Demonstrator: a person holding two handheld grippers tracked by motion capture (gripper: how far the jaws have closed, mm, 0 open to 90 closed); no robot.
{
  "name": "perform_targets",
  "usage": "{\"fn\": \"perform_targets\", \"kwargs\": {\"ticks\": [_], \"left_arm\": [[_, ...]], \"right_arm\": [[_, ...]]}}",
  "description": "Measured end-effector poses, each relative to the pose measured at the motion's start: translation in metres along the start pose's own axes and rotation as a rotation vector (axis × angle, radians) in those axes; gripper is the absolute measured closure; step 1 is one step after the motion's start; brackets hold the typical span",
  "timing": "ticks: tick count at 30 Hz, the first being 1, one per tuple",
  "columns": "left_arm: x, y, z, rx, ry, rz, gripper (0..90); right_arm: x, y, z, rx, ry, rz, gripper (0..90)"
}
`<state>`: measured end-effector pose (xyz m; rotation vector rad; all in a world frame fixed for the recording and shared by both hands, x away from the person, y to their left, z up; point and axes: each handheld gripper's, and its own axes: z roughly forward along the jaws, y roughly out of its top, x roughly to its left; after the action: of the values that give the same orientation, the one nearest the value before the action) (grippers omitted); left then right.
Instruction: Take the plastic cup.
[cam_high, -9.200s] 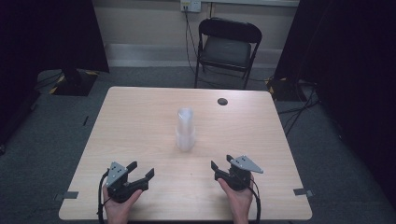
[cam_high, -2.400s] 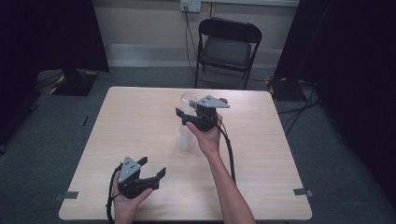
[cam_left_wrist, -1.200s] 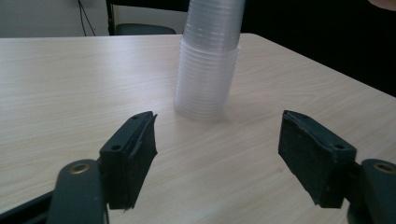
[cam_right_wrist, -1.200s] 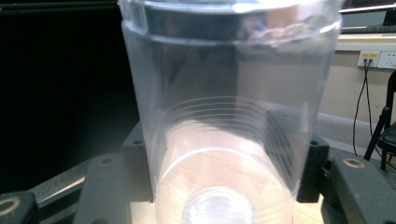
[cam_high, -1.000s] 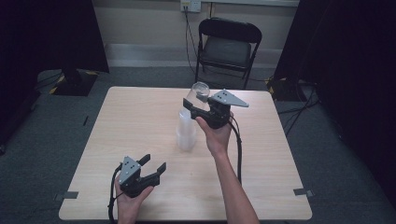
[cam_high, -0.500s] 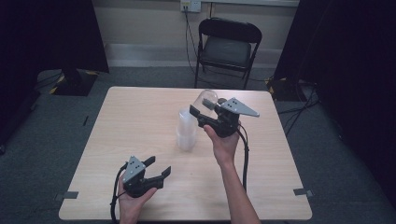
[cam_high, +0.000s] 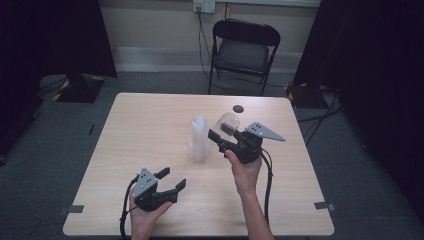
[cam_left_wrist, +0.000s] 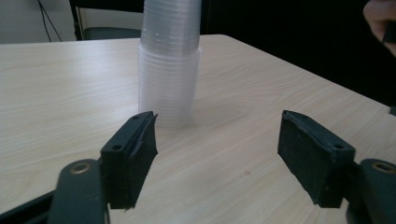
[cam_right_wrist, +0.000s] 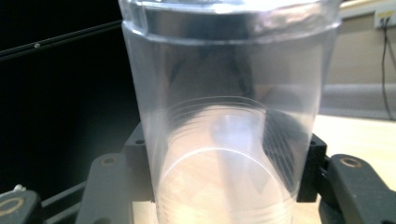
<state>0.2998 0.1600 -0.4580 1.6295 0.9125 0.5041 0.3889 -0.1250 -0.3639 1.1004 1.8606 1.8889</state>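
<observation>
Clear plastic cup — clamped in right tongs; left tongs apart.

Rectangular table with a pale wood-grain top, standing on grey carpet. A stack of clear plastic cups stands upright on it near the centre, slightly left. A small dark round object, too small to identify, lies near the far edge, right of centre
</observation>
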Motion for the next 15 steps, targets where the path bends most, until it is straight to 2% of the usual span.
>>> {"fn": "perform_targets", "kwargs": {"ticks": [3, 6, 8, 10, 12, 15], "left_arm": [[-0.002, 0.000, 0.001, -0.012, -0.010, 0.010, 30.6], [-0.002, -0.001, 0.004, 0.001, -0.030, 0.012, 30.1], [-0.002, -0.001, 0.007, 0.008, -0.049, -0.027, 30.1], [-0.002, -0.002, 0.008, 0.012, -0.078, -0.025, 35.3], [-0.003, -0.002, 0.008, 0.001, -0.092, -0.032, 36.0], [-0.004, -0.001, 0.009, -0.011, -0.095, -0.024, 37.6]], "right_arm": [[-0.001, -0.010, -0.003, 0.009, 0.017, 0.040, 41.2], [-0.002, -0.020, -0.005, 0.021, 0.032, 0.079, 41.7], [-0.002, -0.026, -0.006, 0.028, 0.032, 0.088, 41.7], [-0.002, -0.032, -0.006, 0.034, 0.035, 0.102, 41.7], [-0.002, -0.038, -0.007, 0.036, 0.040, 0.121, 41.8], [-0.002, -0.046, -0.008, 0.040, 0.044, 0.140, 41.8]]}}
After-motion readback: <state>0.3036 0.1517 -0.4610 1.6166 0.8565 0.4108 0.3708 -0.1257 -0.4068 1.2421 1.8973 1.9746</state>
